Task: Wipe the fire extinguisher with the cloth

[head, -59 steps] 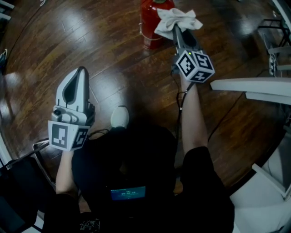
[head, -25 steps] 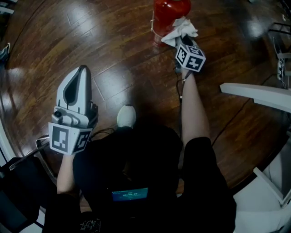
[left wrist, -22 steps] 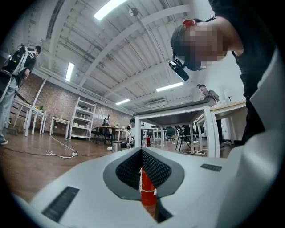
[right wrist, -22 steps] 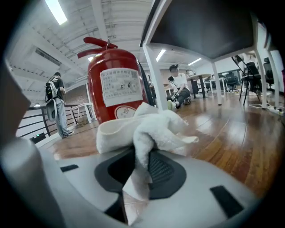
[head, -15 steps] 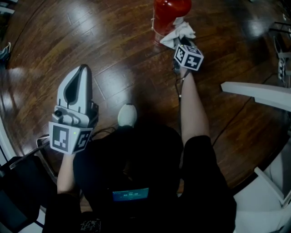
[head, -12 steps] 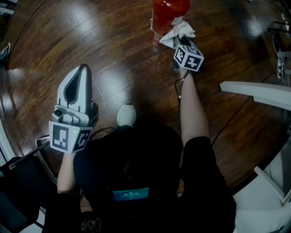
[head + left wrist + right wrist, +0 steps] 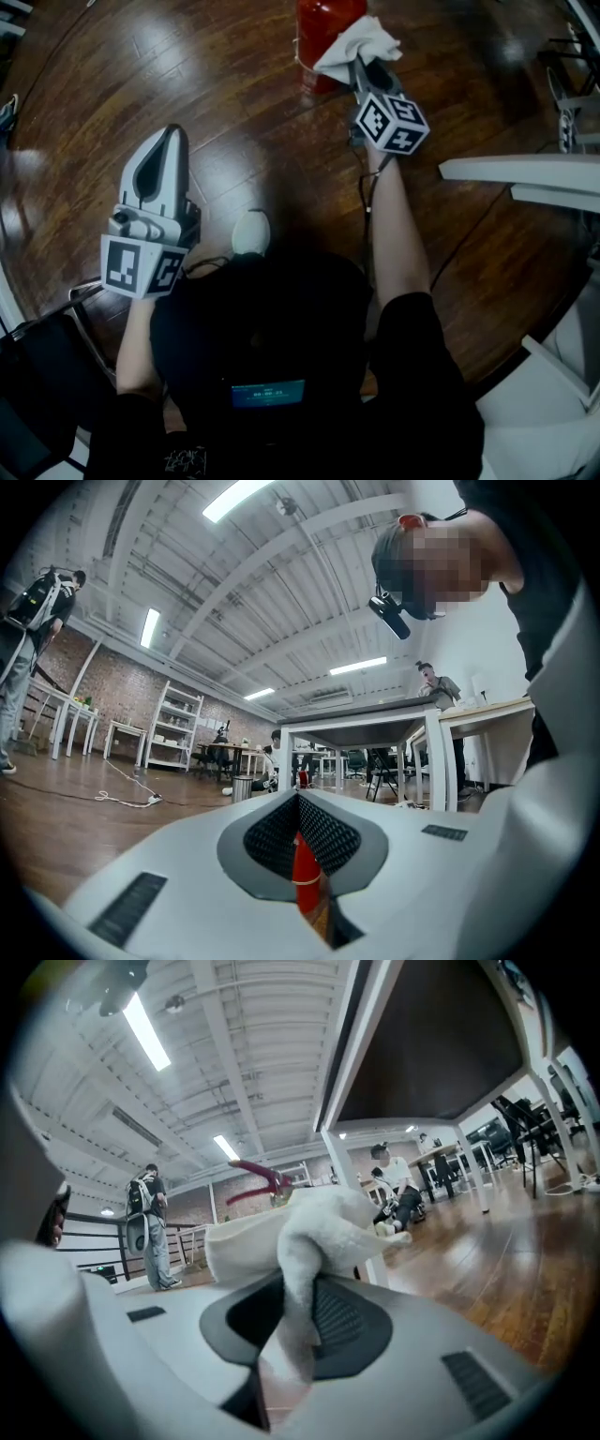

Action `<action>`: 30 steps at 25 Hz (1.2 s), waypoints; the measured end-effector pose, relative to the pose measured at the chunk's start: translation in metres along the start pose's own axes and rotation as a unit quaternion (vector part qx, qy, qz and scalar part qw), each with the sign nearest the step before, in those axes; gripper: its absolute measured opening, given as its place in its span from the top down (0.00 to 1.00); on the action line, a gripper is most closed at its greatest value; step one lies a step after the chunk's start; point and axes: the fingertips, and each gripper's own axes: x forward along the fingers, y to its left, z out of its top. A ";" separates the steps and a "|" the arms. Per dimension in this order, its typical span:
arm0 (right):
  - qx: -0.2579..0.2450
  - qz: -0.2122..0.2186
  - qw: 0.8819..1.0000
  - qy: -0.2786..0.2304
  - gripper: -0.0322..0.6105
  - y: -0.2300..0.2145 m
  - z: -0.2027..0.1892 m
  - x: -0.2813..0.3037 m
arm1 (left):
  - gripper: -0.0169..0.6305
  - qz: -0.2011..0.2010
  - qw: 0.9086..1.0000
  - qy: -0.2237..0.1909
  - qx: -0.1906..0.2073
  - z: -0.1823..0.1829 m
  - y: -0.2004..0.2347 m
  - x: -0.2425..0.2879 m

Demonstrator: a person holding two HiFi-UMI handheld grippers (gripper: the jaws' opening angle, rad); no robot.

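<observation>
One red metal fire extinguisher [image 7: 314, 28] stood on the dark wooden floor [image 7: 234, 94], with a white table [image 7: 525, 173] off to its right. The right claw [image 7: 364, 70] gripped one crumpled white cloth [image 7: 361, 39] at the extinguisher's right side. The left claw [image 7: 167, 136], closed and empty, hung well apart. Only the right gripper view showed a standing person with a backpack [image 7: 150, 1227].

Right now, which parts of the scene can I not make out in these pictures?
1. Fire extinguisher: head view, its top is cut off by the upper edge.
2. Whether the cloth touches it: head view, the cloth itself covers that spot.
3. Right gripper tips: head view, hidden under the cloth.
</observation>
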 end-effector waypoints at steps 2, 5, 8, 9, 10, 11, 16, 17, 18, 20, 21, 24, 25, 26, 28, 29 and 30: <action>-0.009 0.016 1.000 -0.019 0.80 0.016 0.017 -0.013 | 0.97 0.001 1.000 -0.002 -0.005 0.000 -0.002 -0.001; -0.020 0.031 0.998 -0.046 0.80 0.037 0.042 -0.039 | 0.97 0.003 1.000 -0.007 -0.010 0.001 -0.004 0.001; -0.023 0.041 0.997 -0.065 0.80 0.055 0.057 -0.066 | 0.97 0.008 1.000 -0.015 -0.016 0.003 -0.001 0.006; -0.026 0.044 0.996 -0.067 0.80 0.061 0.060 -0.075 | 0.97 0.008 1.000 -0.017 -0.015 0.005 0.001 0.008; -0.030 0.046 0.996 -0.068 0.80 0.066 0.062 -0.083 | 0.97 0.006 1.000 -0.019 -0.012 0.008 0.001 0.011; -0.036 0.047 0.996 -0.068 0.80 0.070 0.064 -0.090 | 0.97 0.002 1.000 -0.018 -0.005 0.010 0.002 0.014; -0.075 0.049 0.994 -0.061 0.80 0.091 0.087 -0.127 | 0.97 -0.018 0.999 -0.006 0.032 0.036 0.004 0.022; -0.080 0.050 0.994 -0.059 0.80 0.096 0.092 -0.140 | 0.97 -0.019 0.999 -0.004 0.028 0.046 0.003 0.020; -0.081 0.051 0.994 -0.055 0.80 0.099 0.096 -0.156 | 0.97 -0.021 1.000 -0.002 0.023 0.057 0.001 0.017; -0.073 0.049 0.995 -0.042 0.80 0.107 0.110 -0.193 | 0.97 -0.023 1.000 0.006 0.008 0.085 -0.004 0.007; -0.065 0.045 0.996 -0.030 0.80 0.113 0.120 -0.214 | 0.97 -0.023 1.000 0.015 -0.002 0.101 -0.007 -0.001; -0.052 0.025 0.998 0.023 0.80 0.136 0.159 -0.284 | 0.97 -0.017 0.998 0.052 -0.021 0.152 -0.020 -0.028; -0.051 0.014 0.998 0.032 0.80 0.143 0.180 -0.304 | 0.97 -0.014 0.998 0.061 -0.025 0.171 -0.025 -0.034; -0.045 0.002 0.998 0.035 0.80 0.149 0.205 -0.320 | 0.97 -0.012 0.997 0.069 -0.029 0.191 -0.031 -0.038; -0.022 -0.018 0.999 0.031 0.80 0.164 0.259 -0.347 | 0.97 -0.013 0.996 0.080 -0.029 0.234 -0.046 -0.040; -0.012 -0.023 0.999 0.030 0.80 0.174 0.287 -0.359 | 0.97 -0.012 0.996 0.083 -0.025 0.258 -0.054 -0.041; -0.004 -0.024 0.999 0.029 0.80 0.185 0.314 -0.369 | 0.97 -0.011 0.996 0.084 -0.022 0.283 -0.061 -0.042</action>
